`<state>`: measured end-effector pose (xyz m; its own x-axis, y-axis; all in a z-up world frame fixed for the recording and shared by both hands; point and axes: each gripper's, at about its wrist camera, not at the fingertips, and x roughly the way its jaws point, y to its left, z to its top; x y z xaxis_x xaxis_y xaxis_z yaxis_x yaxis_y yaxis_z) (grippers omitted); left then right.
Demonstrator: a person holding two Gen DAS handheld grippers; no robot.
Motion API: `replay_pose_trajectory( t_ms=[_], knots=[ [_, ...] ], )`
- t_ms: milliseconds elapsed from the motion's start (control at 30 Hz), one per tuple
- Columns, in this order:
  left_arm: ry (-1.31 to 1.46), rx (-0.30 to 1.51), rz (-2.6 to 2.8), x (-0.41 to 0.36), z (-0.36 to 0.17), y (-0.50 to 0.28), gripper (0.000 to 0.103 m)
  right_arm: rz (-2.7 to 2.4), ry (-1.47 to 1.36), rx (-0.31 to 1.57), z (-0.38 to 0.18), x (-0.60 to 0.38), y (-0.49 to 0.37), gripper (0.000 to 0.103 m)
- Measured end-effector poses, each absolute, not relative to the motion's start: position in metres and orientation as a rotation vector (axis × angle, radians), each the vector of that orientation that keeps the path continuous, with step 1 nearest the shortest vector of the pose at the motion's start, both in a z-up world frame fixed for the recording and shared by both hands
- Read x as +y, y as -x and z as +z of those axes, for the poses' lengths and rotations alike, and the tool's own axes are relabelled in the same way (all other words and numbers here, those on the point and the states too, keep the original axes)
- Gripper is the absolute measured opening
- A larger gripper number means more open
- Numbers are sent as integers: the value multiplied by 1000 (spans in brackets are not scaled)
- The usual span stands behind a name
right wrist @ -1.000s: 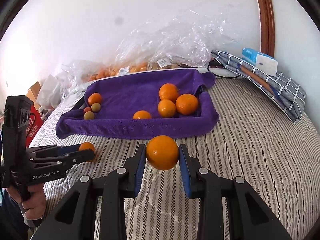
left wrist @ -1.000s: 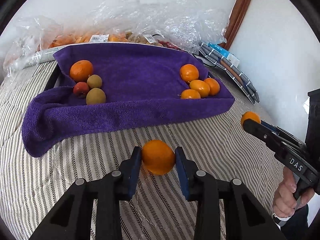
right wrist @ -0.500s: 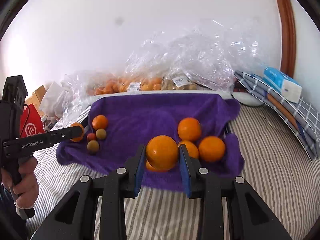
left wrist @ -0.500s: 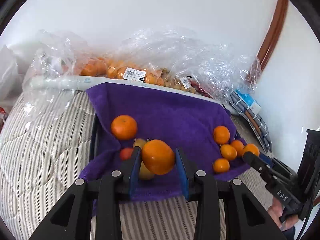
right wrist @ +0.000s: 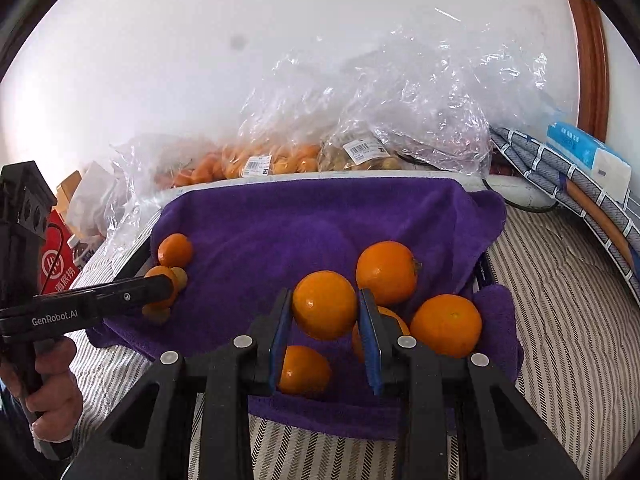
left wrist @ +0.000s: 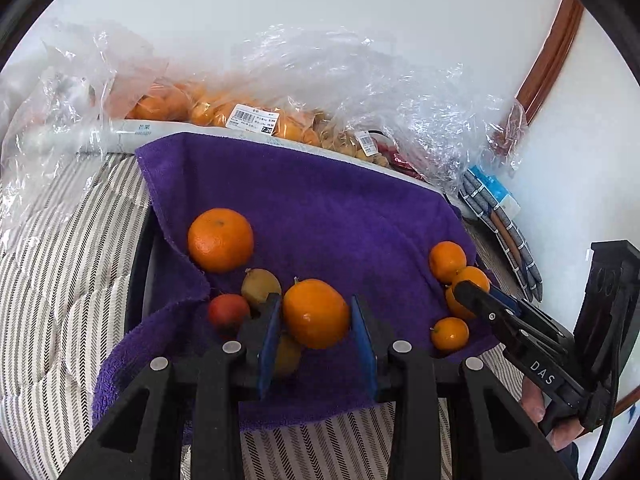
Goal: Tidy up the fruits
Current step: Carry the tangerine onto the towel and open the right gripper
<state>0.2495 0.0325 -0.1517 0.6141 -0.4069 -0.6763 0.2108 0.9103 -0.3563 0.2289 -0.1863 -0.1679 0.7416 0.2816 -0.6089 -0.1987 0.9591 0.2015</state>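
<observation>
A purple towel (left wrist: 320,208) lines a tray on the striped bedding. My left gripper (left wrist: 316,304) is shut on an orange (left wrist: 316,316). It hovers over the towel's left group: a big orange (left wrist: 220,240), a greenish-brown fruit (left wrist: 261,286) and a small red fruit (left wrist: 228,310). My right gripper (right wrist: 325,298) is shut on another orange (right wrist: 324,306). It hangs above the right cluster of oranges (right wrist: 446,325). Each gripper shows in the other's view, the left gripper (right wrist: 164,285) and the right gripper (left wrist: 466,290).
Clear plastic bags of fruit (right wrist: 280,160) lie along the wall behind the tray. A folded checked cloth (right wrist: 560,176) with a blue box (right wrist: 588,154) sits at the right. Striped bedding (right wrist: 560,320) surrounds the tray. A red carton (right wrist: 56,268) stands at the left.
Both grippers moved forward from above the striped bedding to above the purple towel, each still holding its orange. The left one also rolled slightly.
</observation>
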Motion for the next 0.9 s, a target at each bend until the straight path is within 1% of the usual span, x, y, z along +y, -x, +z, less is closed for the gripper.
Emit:
replay_pose_trajectory(
  t_ms=[233, 300, 333, 400, 433, 533, 567, 600, 733, 800, 900],
  knots=[
    [220, 819, -342, 31, -151, -246, 33, 259, -116, 677, -168, -184, -225, 33],
    [203, 807, -325, 30, -150, -244, 39, 252, -118, 671, -168, -185, -224, 33],
    [190, 800, -313, 29, -149, -243, 40, 247, -125, 667, -167, -186, -222, 34],
    [173, 790, -289, 30, -147, -240, 47, 238, -134, 659, -164, -189, -219, 38],
    [174, 783, -281, 31, -144, -238, 48, 234, -128, 662, -162, -190, -217, 40],
    [165, 761, -260, 33, -133, -231, 54, 213, -102, 675, -153, -192, -206, 41],
    [162, 757, -253, 33, -129, -228, 54, 197, -102, 675, -149, -193, -200, 43],
    [161, 756, -251, 34, -125, -224, 57, 182, -102, 680, -145, -194, -194, 46],
    [149, 745, -223, 36, -109, -197, 67, 109, -122, 710, -127, -201, -170, 47],
    [130, 731, -197, 36, -99, -179, 74, 85, -143, 721, -119, -205, -156, 47],
    [100, 709, -172, 35, -84, -152, 77, 56, -149, 727, -106, -208, -133, 47]
  ],
)
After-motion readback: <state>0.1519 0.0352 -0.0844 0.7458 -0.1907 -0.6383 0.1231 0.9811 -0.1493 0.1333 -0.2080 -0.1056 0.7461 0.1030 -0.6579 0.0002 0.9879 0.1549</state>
